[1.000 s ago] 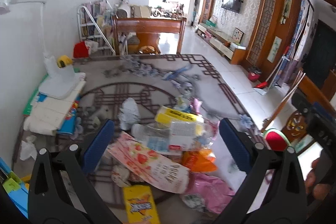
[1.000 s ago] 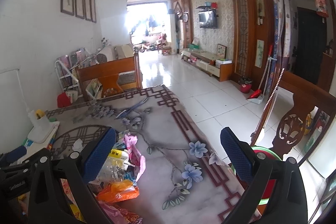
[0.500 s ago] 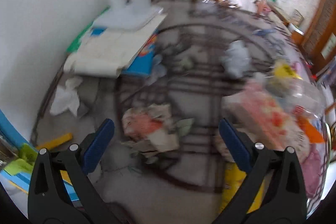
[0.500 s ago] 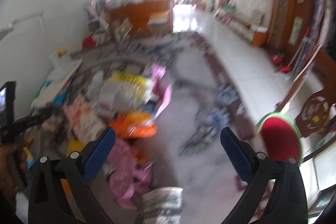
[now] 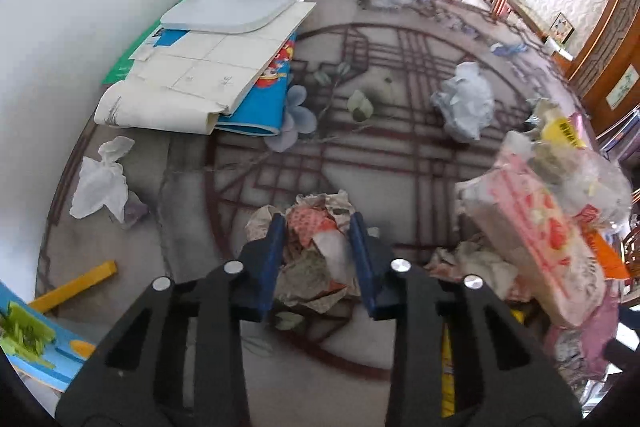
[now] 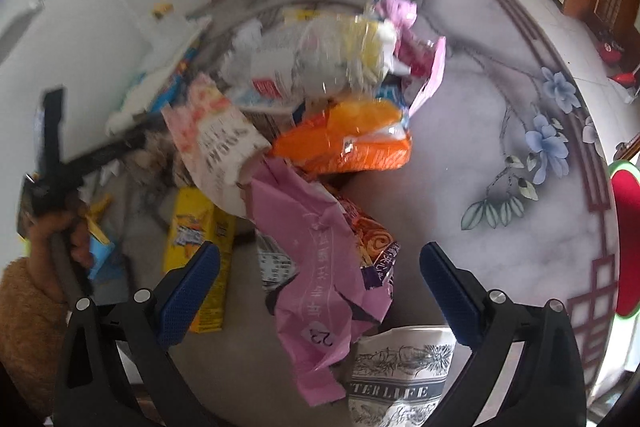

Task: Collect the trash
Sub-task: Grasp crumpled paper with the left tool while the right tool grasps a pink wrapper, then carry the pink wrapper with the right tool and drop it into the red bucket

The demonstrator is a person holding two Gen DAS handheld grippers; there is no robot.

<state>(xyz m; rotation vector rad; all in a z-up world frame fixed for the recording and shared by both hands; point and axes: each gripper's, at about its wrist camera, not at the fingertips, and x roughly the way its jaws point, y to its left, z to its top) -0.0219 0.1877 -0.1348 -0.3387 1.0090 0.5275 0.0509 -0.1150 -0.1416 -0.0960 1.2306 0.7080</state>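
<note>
Your left gripper (image 5: pixel 320 227) had its two blue pads pressed against either side of one crumpled wrapper (image 5: pixel 316 251), a wad of red, white and olive printed paper lying on the patterned table (image 5: pixel 400 107). Your left view alone showed two more paper wads: a white tissue (image 5: pixel 100 183) near the wall and a pale blue-white ball (image 5: pixel 464 103) farther off, plus one stack of books (image 5: pixel 208 83). Your right gripper (image 6: pixel 320 279) stood spread wide with nothing between its pads, hanging over the main heap. Only that view showed one pink bag (image 6: pixel 316 291), one orange packet (image 6: pixel 352 139), one yellow box (image 6: pixel 200 239) and your left hand (image 6: pixel 60 227) on its handle.
</note>
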